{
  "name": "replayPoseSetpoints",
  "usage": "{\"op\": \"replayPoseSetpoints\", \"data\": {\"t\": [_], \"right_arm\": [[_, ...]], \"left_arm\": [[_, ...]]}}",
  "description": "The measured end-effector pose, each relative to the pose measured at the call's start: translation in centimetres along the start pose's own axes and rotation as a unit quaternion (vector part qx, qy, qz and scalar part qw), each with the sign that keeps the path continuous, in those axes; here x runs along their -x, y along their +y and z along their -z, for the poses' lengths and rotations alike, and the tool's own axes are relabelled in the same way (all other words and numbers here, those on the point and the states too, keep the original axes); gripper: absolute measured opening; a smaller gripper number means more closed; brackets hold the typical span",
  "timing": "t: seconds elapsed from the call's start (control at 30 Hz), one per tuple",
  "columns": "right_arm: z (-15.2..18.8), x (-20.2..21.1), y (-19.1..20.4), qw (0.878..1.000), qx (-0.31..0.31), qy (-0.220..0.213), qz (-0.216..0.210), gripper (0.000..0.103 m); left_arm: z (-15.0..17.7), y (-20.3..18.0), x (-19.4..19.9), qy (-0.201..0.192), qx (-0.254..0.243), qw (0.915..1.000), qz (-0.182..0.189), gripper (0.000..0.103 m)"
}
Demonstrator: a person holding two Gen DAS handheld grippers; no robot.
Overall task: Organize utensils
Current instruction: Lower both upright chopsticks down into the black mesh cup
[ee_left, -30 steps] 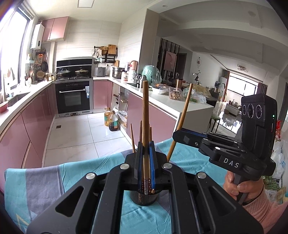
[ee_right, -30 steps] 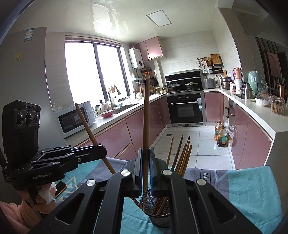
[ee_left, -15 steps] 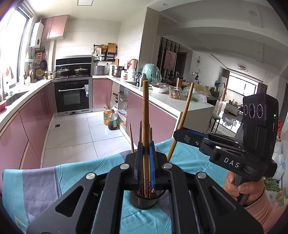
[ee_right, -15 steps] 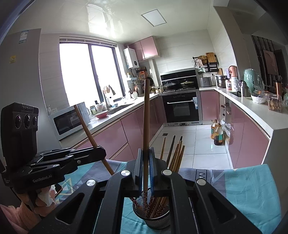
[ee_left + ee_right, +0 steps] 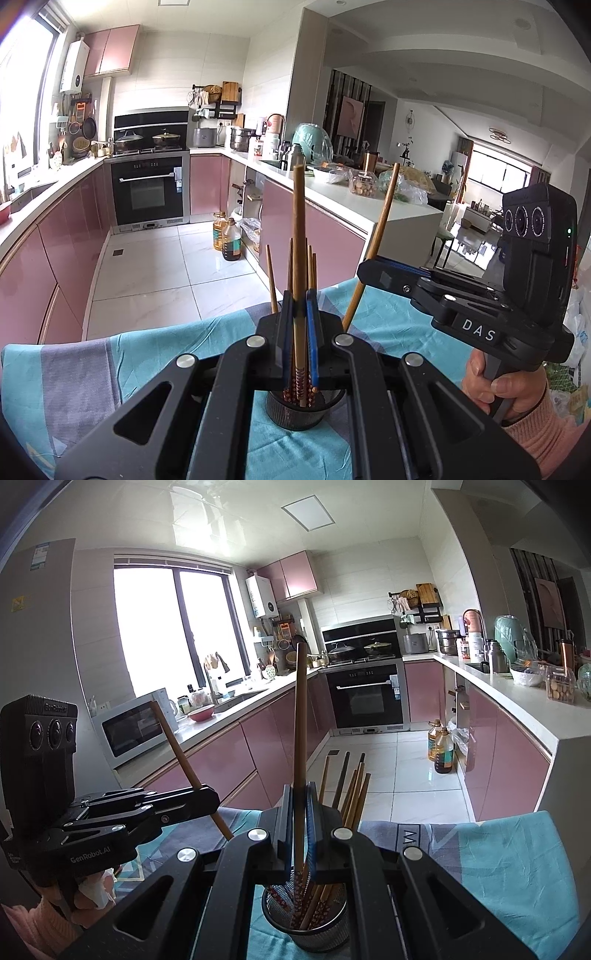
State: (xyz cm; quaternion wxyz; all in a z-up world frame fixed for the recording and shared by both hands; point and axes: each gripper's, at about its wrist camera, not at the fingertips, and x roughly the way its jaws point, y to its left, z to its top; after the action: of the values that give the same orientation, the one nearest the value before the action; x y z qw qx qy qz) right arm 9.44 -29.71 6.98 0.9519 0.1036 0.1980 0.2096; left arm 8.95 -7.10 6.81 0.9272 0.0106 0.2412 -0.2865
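A black mesh holder (image 5: 295, 417) (image 5: 314, 930) with several wooden chopsticks stands on a teal and grey cloth (image 5: 110, 369). My left gripper (image 5: 299, 306) is shut on one upright chopstick (image 5: 298, 229), whose patterned lower end reaches into the holder's mouth. My right gripper (image 5: 300, 794) is shut on another chopstick (image 5: 300, 720), also standing over the holder. In the left wrist view the right gripper (image 5: 364, 269) comes in from the right with its chopstick (image 5: 382, 221) leaning. The right wrist view shows the left gripper (image 5: 212, 799) at the left with its slanted chopstick (image 5: 177, 749).
A hand (image 5: 506, 387) in a pink sleeve grips the right handle. Beyond the clothed table lies a tiled kitchen floor (image 5: 147, 266) between pink cabinets, with oil bottles (image 5: 227, 240) by the island counter (image 5: 369, 206). An oven (image 5: 369, 698) stands at the back.
Both grippers stay shut on their chopsticks over the holder. The views shift only slightly and the holder sits a little lower in frame.
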Motion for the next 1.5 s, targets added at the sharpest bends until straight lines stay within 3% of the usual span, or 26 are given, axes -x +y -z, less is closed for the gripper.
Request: {"op": "replayPoseSetpoints", "data": {"t": [1.5], "right_arm": [[3.3,-3.7,-0.4,0.998,-0.018,0.064,-0.001,0.006]], "left_arm": [[-0.1,0.5,-3.5,0.068,-0.011,0.9976,-0.004,0.008]]}}
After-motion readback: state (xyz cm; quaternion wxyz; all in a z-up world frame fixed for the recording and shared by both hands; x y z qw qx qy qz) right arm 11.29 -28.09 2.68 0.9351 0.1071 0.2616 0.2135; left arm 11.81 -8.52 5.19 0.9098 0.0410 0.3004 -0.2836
